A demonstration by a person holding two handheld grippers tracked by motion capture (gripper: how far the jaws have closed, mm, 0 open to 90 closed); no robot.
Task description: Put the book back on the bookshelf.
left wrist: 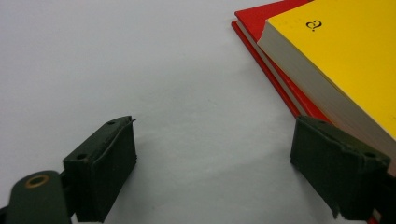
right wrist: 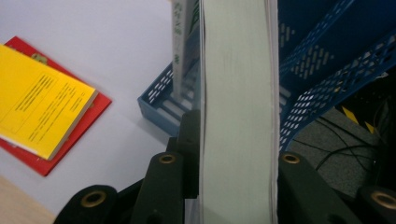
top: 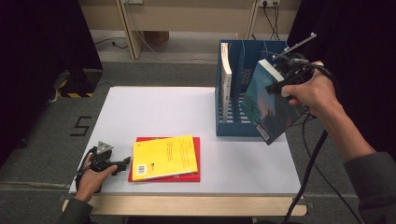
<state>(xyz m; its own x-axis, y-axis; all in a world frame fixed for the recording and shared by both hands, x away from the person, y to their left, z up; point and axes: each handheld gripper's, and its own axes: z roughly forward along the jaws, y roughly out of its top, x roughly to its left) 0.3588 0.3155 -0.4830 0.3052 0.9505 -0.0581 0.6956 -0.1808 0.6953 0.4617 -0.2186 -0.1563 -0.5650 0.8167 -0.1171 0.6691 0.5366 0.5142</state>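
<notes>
Resting at the near left corner of the white surface [top: 154,107], the left claw [top: 125,162] lay in the person's left hand [top: 91,175], its jaws spread apart with nothing between them, just left of a yellow book [top: 164,157] that lay flat on a red book [top: 196,158]. In the left gripper view the same claw [left wrist: 212,163] sat low over the bare surface [left wrist: 140,70], one jaw just beside the edge of the yellow book [left wrist: 336,51]. Grey carpet surrounded the surface, with a black numeral marked on the floor [top: 81,126] to the left, and pale wooden furniture legs stood far off along the wall. On the right side stood a blue file rack [top: 233,126] with one white book [top: 226,79] upright in its left compartment. Farther right, the right claw [top: 278,86] was clamped on a teal book [top: 268,109], held tilted in the air, partly in front of the rack's near right corner. In the right gripper view the jaws pressed both covers of that book [right wrist: 238,102].
</notes>
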